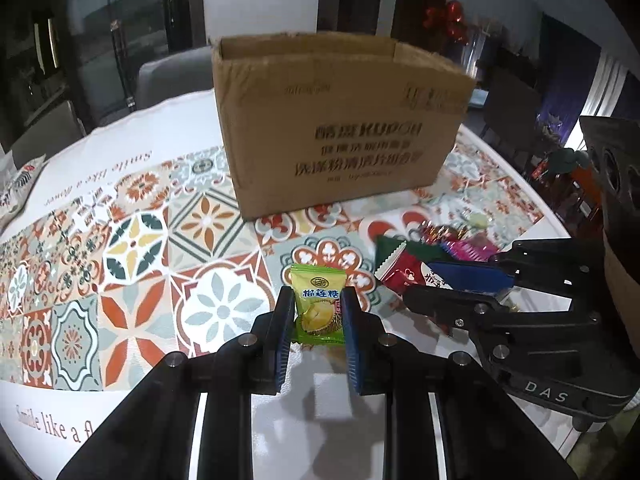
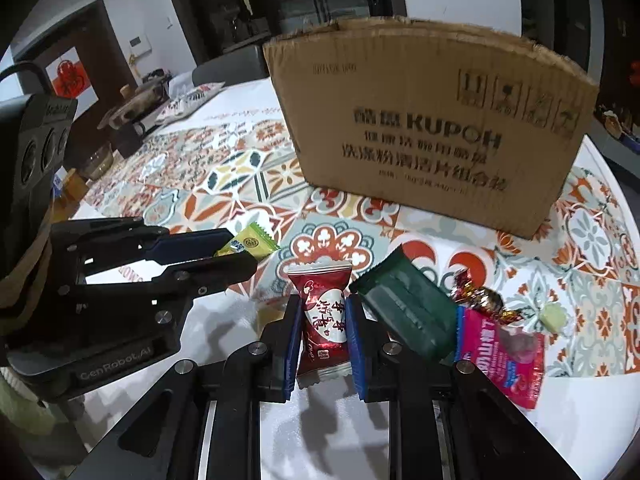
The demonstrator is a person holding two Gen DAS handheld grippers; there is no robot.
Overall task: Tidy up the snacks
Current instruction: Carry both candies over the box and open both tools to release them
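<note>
My left gripper [image 1: 317, 300] is shut on a green durian candy packet [image 1: 318, 304], held just above the patterned tablecloth. It also shows in the right wrist view [image 2: 250, 244]. My right gripper [image 2: 323, 312] is shut on a red candy packet [image 2: 323, 320], which also shows in the left wrist view [image 1: 402, 274]. An open cardboard box [image 1: 340, 128] stands upright beyond both grippers, also in the right wrist view [image 2: 436, 128]. A dark green packet [image 2: 408, 308], a pink packet [image 2: 504, 348], a foil-wrapped sweet [image 2: 480, 298] and a pale green sweet [image 2: 554, 318] lie to the right.
The round table [image 1: 132, 128] carries a tile-patterned cloth. A patterned snack bag [image 1: 18, 188] lies at the far left edge. Grey chairs [image 1: 172, 76] stand behind the table. A dark stand and a glass bowl [image 2: 96, 162] sit at the far left in the right wrist view.
</note>
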